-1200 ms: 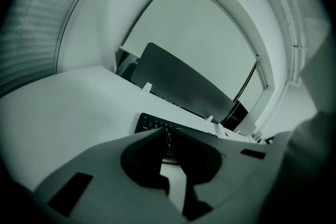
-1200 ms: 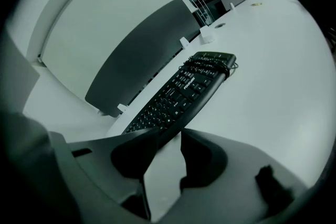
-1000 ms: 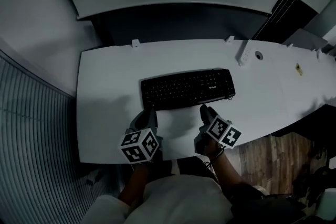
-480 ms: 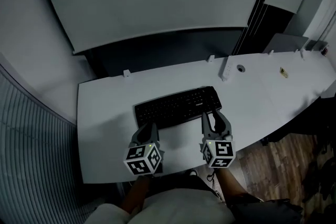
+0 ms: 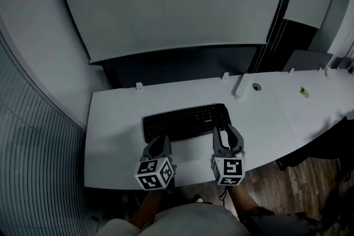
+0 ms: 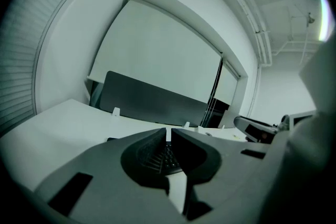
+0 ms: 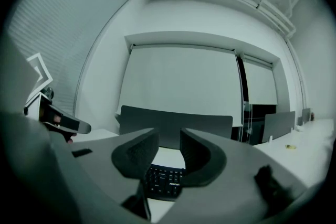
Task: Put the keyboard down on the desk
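Observation:
The black keyboard (image 5: 185, 121) lies flat on the white desk (image 5: 116, 119), untouched by either gripper. My left gripper (image 5: 161, 144) hovers just in front of the keyboard's left end, its jaws shut with nothing in them. My right gripper (image 5: 228, 133) hovers at the keyboard's right end, jaws open and empty. In the left gripper view the shut gripper (image 6: 169, 134) points over the keyboard (image 6: 160, 157). In the right gripper view the keyboard (image 7: 165, 181) lies below and beyond the open gripper (image 7: 169, 145).
A dark partition panel (image 5: 182, 66) runs behind the desk under a big white screen. A white power strip (image 5: 240, 87), a round grommet (image 5: 256, 86) and a small yellow item (image 5: 305, 92) sit on the desk's right part. Blinds line the left wall; wood floor shows at the right.
Both grippers have risen and drawn a little back from the keyboard. The right one has rolled upright. The keyboard has stayed flat on the desk, and the head view has tilted up.

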The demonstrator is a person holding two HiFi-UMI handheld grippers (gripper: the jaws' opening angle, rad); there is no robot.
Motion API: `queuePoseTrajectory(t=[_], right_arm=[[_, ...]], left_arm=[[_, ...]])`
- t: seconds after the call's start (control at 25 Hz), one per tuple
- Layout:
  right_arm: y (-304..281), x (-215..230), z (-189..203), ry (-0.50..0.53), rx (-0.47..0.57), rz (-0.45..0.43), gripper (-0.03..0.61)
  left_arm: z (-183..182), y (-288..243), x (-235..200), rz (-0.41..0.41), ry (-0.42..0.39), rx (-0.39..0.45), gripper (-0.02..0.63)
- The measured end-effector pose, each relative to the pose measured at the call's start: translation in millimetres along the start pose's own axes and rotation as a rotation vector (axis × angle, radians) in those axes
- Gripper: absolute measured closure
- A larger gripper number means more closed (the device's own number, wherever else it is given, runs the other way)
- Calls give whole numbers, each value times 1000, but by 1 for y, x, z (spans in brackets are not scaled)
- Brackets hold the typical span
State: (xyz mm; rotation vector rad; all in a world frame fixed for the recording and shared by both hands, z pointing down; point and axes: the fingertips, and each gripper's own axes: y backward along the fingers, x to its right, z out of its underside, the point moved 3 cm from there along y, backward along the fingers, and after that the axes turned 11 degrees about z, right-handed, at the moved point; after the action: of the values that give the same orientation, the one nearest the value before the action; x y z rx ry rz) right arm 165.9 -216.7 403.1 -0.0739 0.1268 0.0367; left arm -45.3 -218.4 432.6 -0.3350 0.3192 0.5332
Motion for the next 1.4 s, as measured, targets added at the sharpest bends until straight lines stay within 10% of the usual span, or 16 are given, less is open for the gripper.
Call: queuePoseTrajectory(t=[0.76, 1.4], right_arm=[[12, -1, 2, -37, -58, -128, 538], [18, -3, 7, -19, -82, -134, 546]], left_arm=[[4, 49, 27, -188, -57, 52, 575], [10, 50, 28, -194, -60, 28, 575]])
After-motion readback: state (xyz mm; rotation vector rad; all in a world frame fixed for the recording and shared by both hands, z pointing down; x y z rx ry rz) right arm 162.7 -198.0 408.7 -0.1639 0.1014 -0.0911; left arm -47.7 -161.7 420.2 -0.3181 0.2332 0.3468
